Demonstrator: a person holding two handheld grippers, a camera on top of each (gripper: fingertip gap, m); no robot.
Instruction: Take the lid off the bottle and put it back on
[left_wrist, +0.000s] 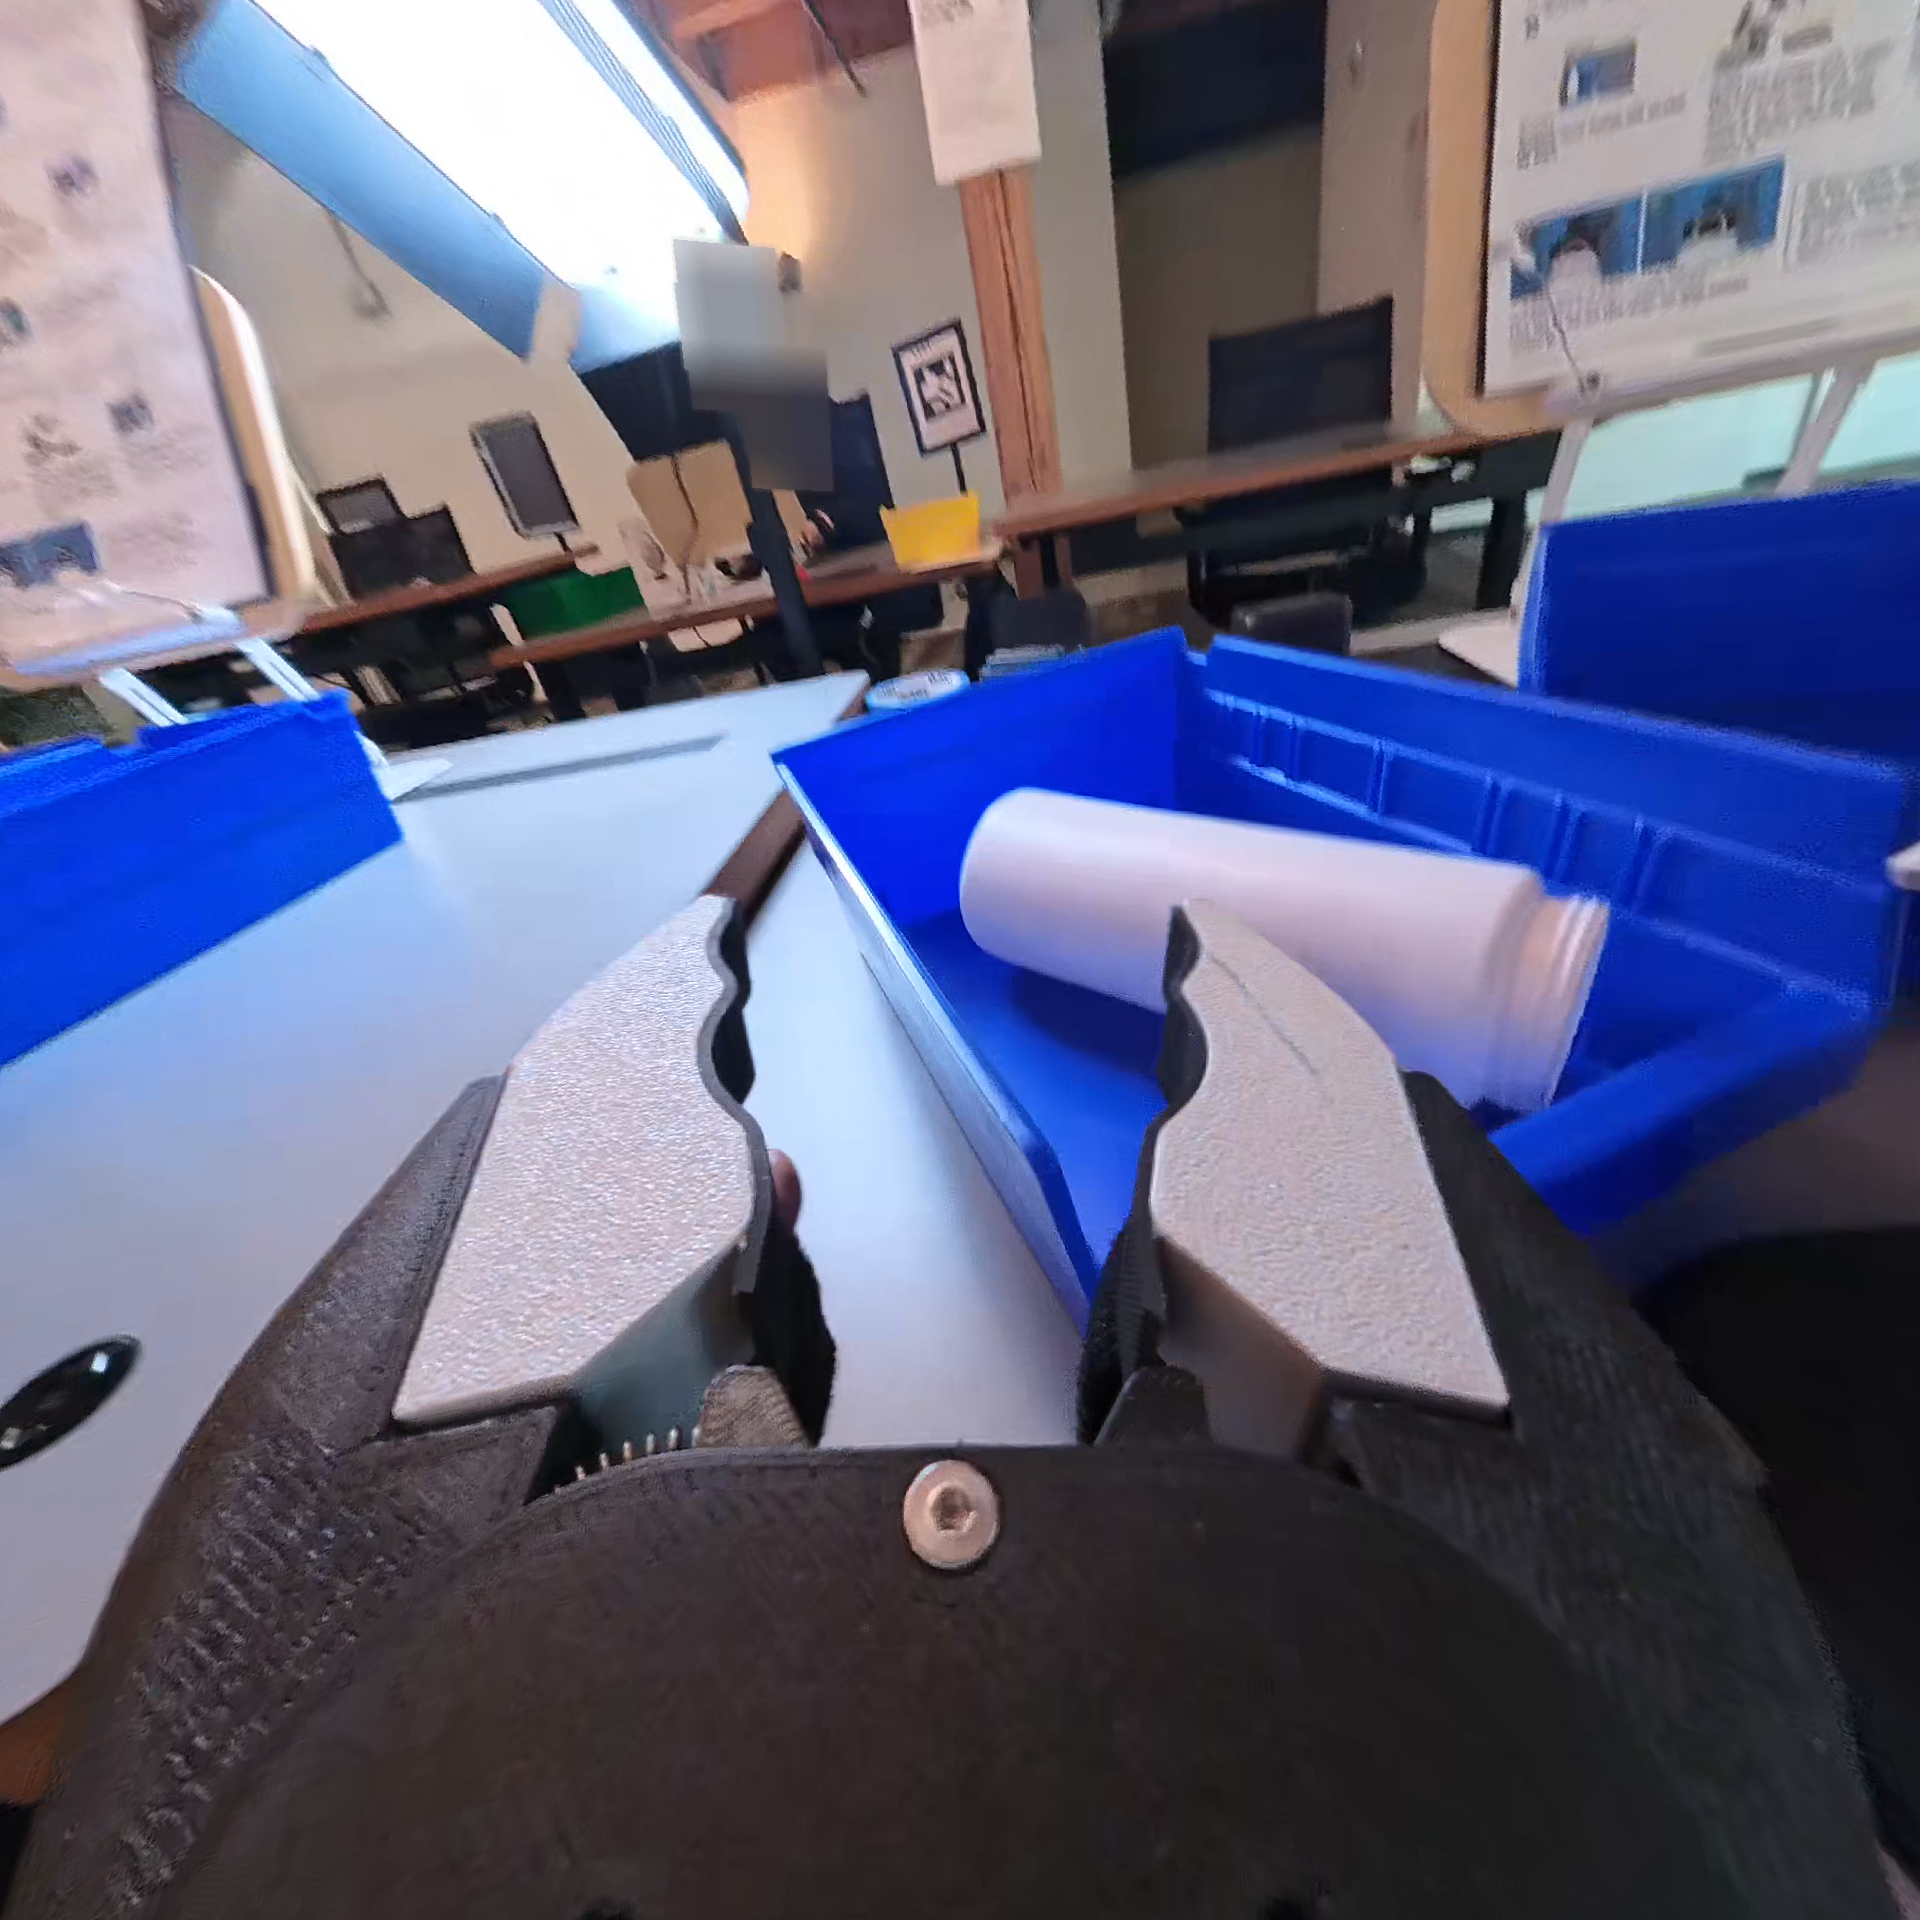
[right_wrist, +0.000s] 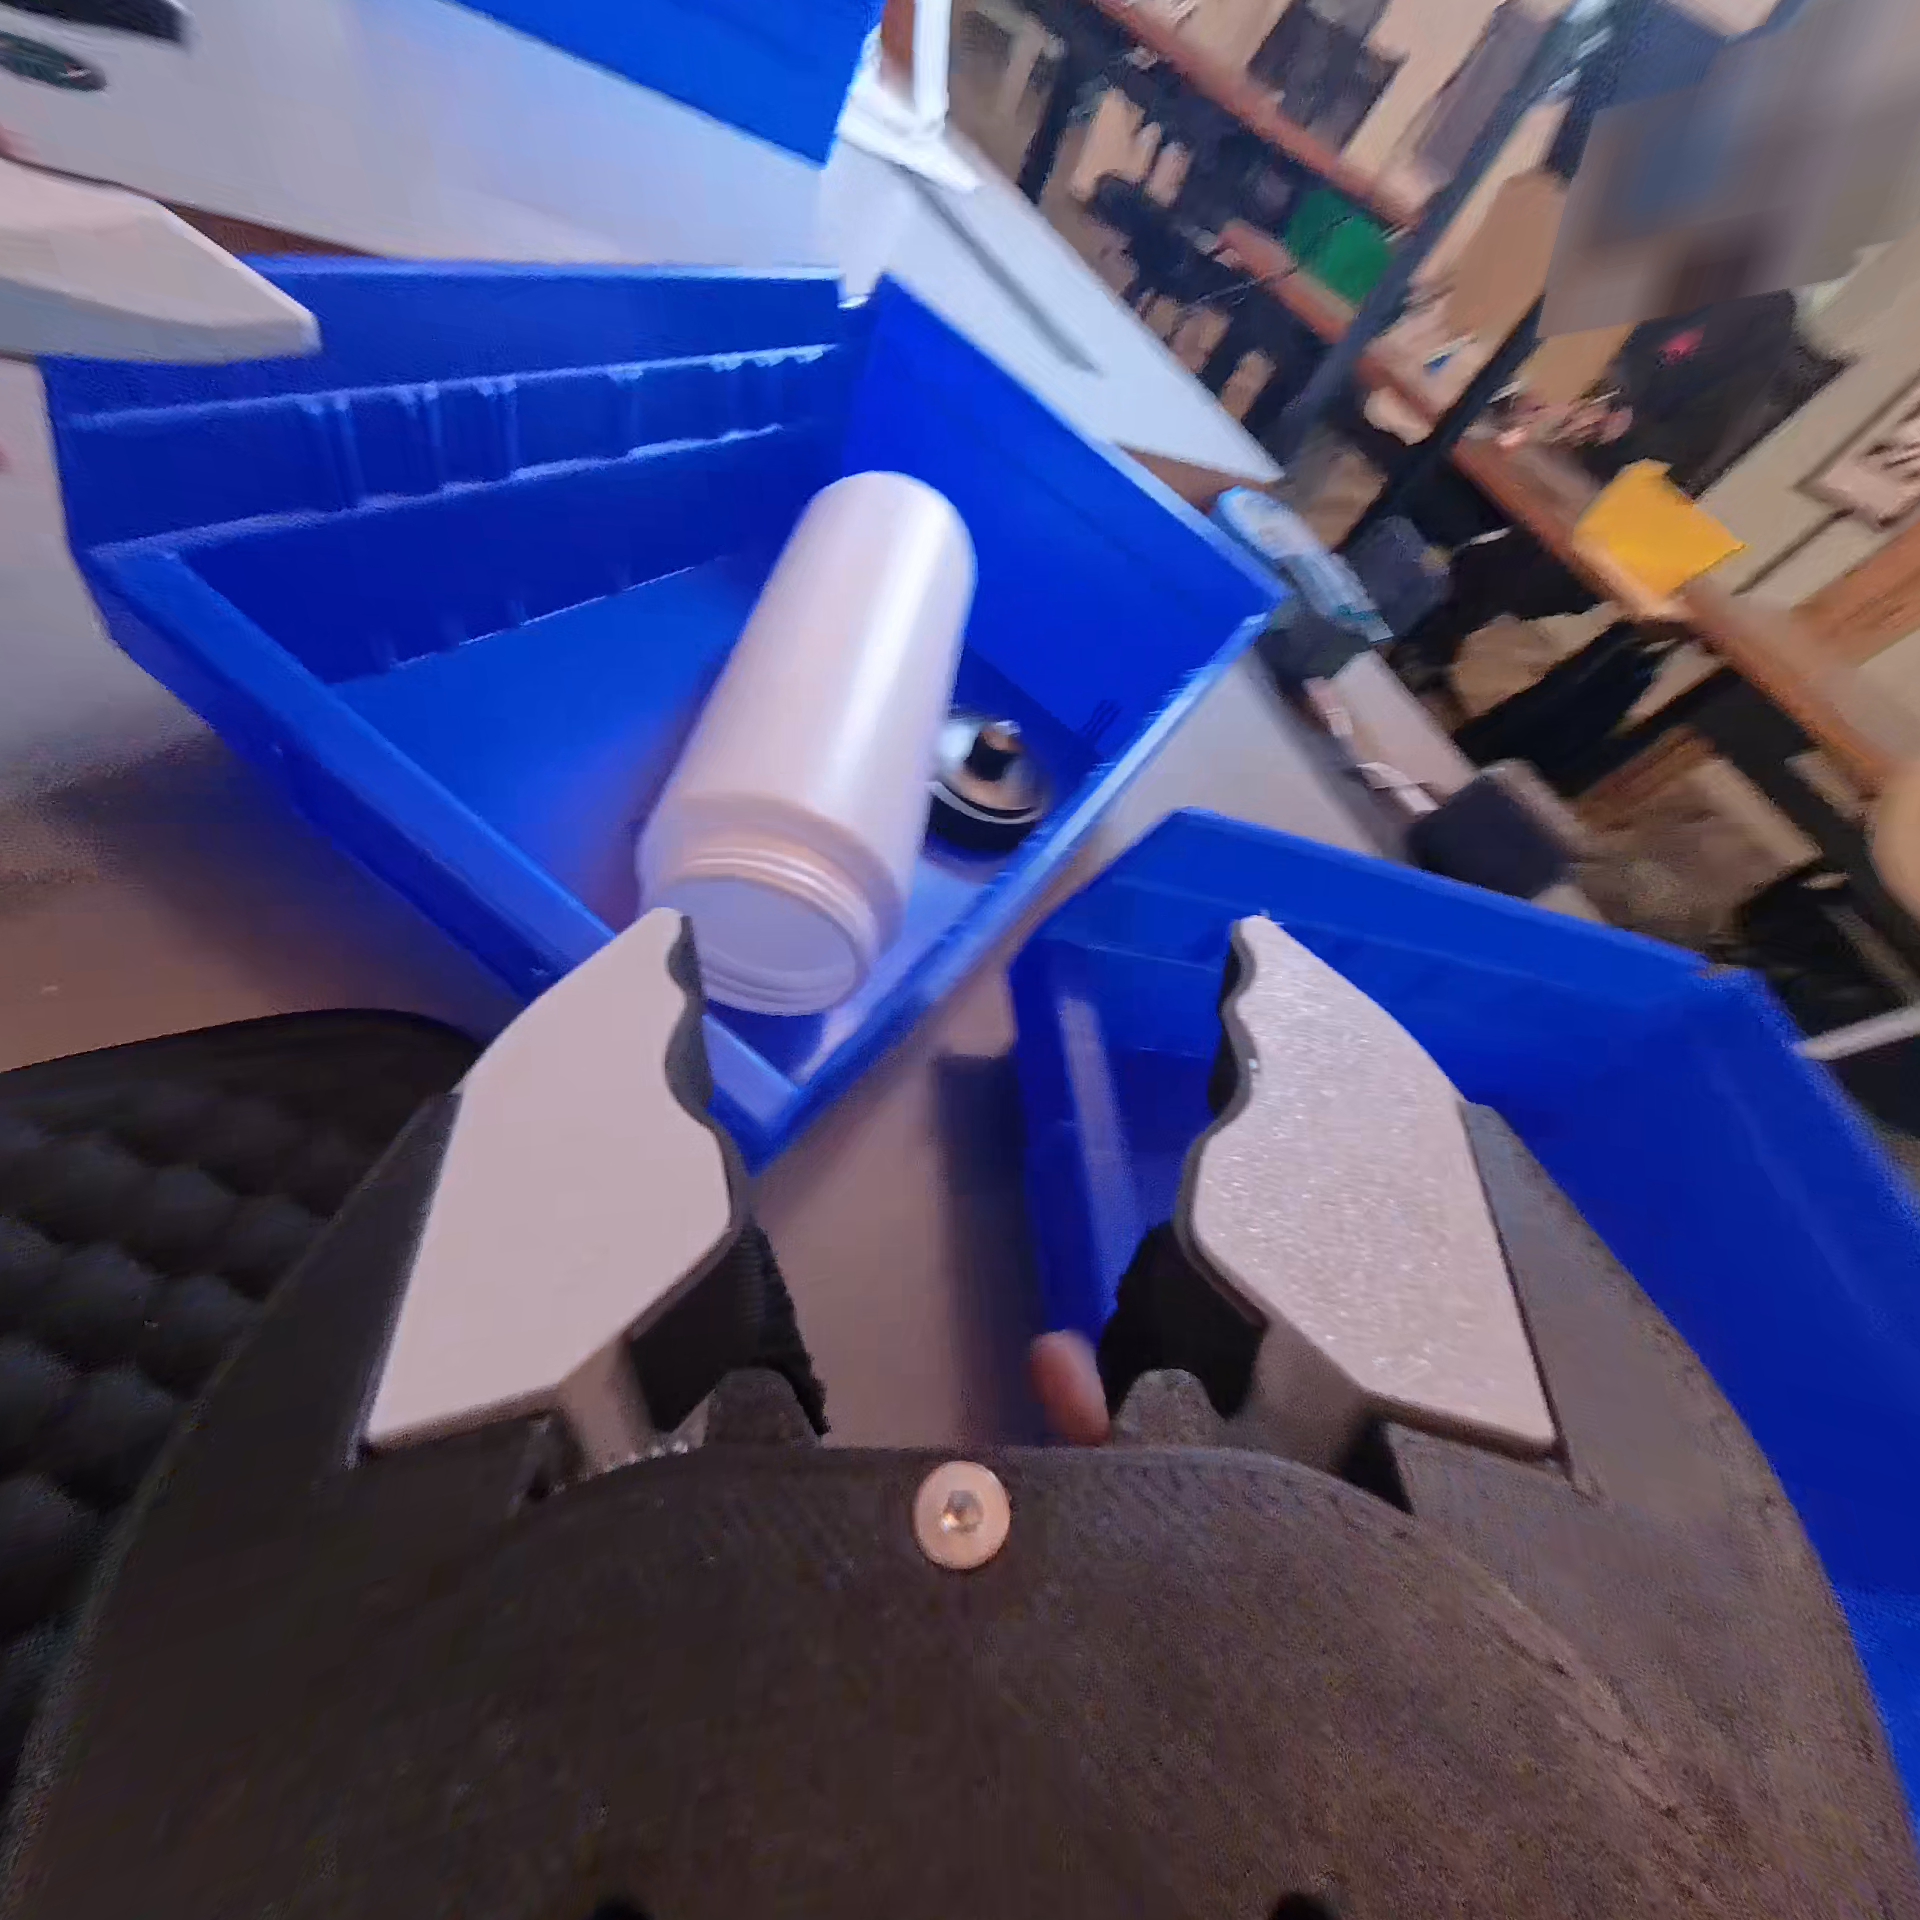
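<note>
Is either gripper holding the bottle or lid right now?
No. Both the left gripper and right gripper are open and empty; the bottle lies in the blue bin.

The bottle (right_wrist: 821, 717) lies on its side in a bin (right_wrist: 312, 665) on the table (left_wrist: 312, 987), threaded neck toward the bin's near end. The lid (right_wrist: 982, 779) lies in the same bin, just beside the bottle near its neck. A second bin (right_wrist: 1558, 1091) stands close beside the first; a third (left_wrist: 177, 842) sits across the table, well apart.
</note>
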